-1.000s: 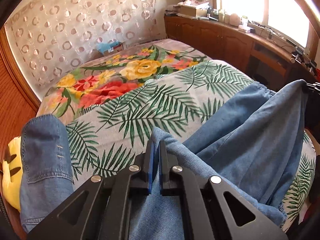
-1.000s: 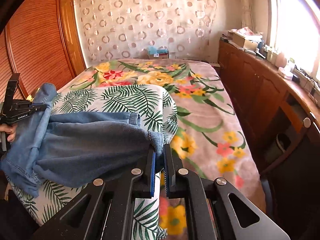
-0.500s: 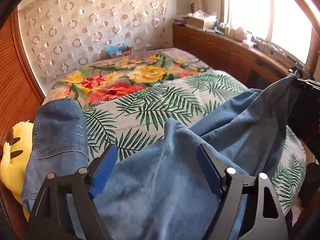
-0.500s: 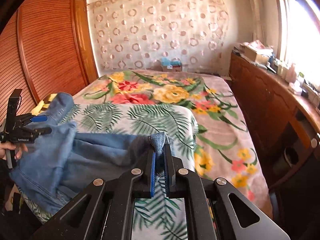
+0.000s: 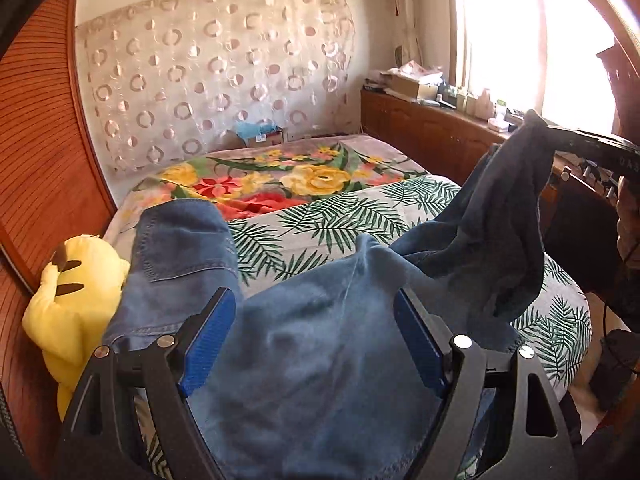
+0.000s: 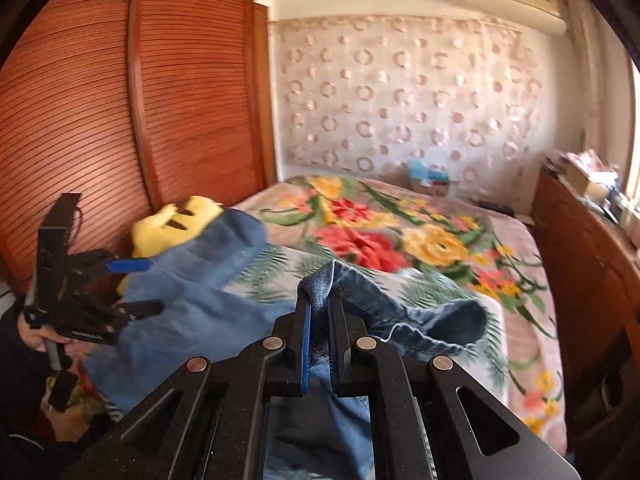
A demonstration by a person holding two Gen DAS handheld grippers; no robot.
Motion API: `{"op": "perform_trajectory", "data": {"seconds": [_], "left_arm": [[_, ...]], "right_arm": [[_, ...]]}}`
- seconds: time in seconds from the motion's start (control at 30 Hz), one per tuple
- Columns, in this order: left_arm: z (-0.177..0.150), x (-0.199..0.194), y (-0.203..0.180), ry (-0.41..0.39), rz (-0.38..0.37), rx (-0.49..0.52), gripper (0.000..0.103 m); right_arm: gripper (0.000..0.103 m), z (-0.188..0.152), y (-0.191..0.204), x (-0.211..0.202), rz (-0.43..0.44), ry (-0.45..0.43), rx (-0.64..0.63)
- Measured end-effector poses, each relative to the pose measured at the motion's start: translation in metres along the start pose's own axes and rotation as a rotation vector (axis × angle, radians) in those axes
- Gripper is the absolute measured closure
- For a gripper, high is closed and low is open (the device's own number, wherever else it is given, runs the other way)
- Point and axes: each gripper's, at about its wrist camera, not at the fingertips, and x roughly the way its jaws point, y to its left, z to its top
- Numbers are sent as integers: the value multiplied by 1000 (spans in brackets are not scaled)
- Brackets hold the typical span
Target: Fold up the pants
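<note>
Denim everywhere up close: the jeans (image 5: 320, 360) are piled on the near end of the bed (image 5: 360, 216), bunched up between the left gripper (image 5: 316, 344) fingers, which are spread wide with the blue pads (image 5: 206, 344) not clamping any cloth. The right gripper (image 6: 320, 320) is pressed together on a folded edge of the jeans (image 6: 320, 276), holding that bit lifted off the bed so the fabric drapes down from it. One end of the jeans lies on the left side against a yellow plush toy (image 5: 76, 304). Further out there's the palm-leaf sheet (image 5: 340, 216), then the big floral blanket (image 5: 280, 176). At the back: a circle-pattern curtain (image 5: 216, 80), wooden slatted doors (image 6: 120, 100) on the left, a cluttered wooden cabinet (image 5: 432, 132) under the window on the right.
</note>
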Motion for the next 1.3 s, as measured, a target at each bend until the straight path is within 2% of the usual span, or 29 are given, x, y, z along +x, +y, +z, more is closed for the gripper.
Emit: {"op": "perform_trajectory", "data": {"seconds": [0.1,0.2,0.27,0.33,0.4,0.53,0.57,0.6,0.7,0.87,1.07,1.3], "left_arm": [[-8,-12,7,-6,9,-12,21],[-11,-15,10,-5,17,-16,21],[-14,-13,11,1,17,-18,21],[-17,-11,11,6,12,-19,21],[-20,-9,10,10,2,-19,21],[-25,0,1,26,-36,-24,21],[-26,3,-2,32,-44,-22,21],[-27,9,-6,40,-53,-19,21],[-28,24,-19,66,-87,-11,21],[-26,50,-41,106,-127,9,21],[-24,80,-59,166,-188,15,21],[-28,97,-76,217,-194,49,23]], "right_arm": [[96,1,26,5,84,15,-42],[95,-7,37,19,135,69,-67],[85,-13,37,28,141,107,-82],[68,-15,32,31,135,128,-81],[65,-16,26,31,122,131,-77],[65,-16,20,29,64,119,-79],[65,-17,20,32,51,125,-69],[64,-15,37,37,40,133,-61],[64,-22,30,46,-5,150,-33],[62,-24,20,85,-35,203,38],[60,-14,14,140,-26,267,79],[57,-13,1,195,-52,349,70]]}}
